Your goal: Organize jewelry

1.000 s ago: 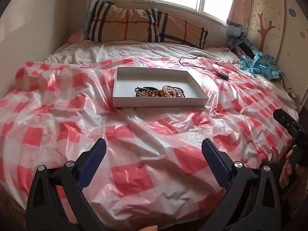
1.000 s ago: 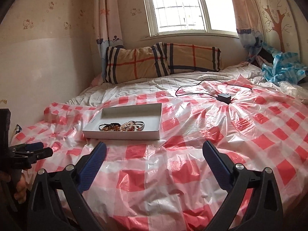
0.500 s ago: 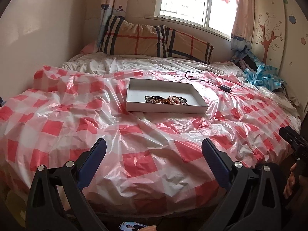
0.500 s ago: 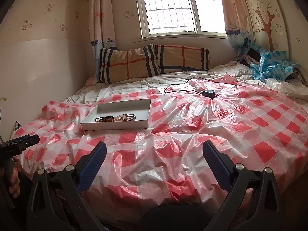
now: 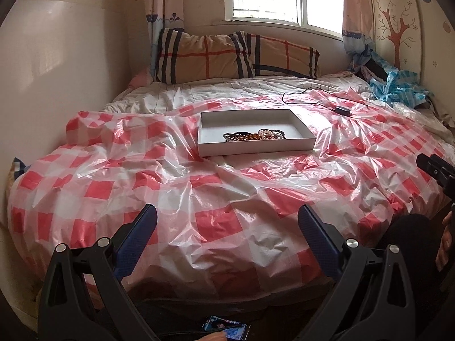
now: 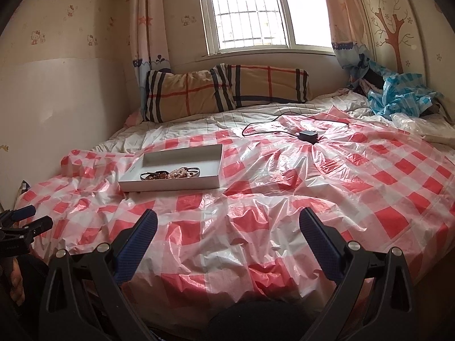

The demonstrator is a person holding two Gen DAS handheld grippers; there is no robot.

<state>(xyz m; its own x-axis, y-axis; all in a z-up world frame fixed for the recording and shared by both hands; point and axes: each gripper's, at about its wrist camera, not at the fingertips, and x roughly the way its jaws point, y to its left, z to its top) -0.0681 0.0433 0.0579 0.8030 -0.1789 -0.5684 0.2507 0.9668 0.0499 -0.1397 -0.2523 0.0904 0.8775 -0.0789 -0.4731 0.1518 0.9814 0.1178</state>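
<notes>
White box (image 5: pixel 256 144) of jewelry (image 5: pixel 254 135) lies well ahead of your left gripper (image 5: pixel 227 221) (nearer one), left of your right gripper (image 6: pixel 227 223); both gape wide, empty.

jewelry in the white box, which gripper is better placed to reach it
Left, probably. The white box of jewelry lies straight ahead of the left gripper, but off to the side of the right gripper. Both are open.
</notes>
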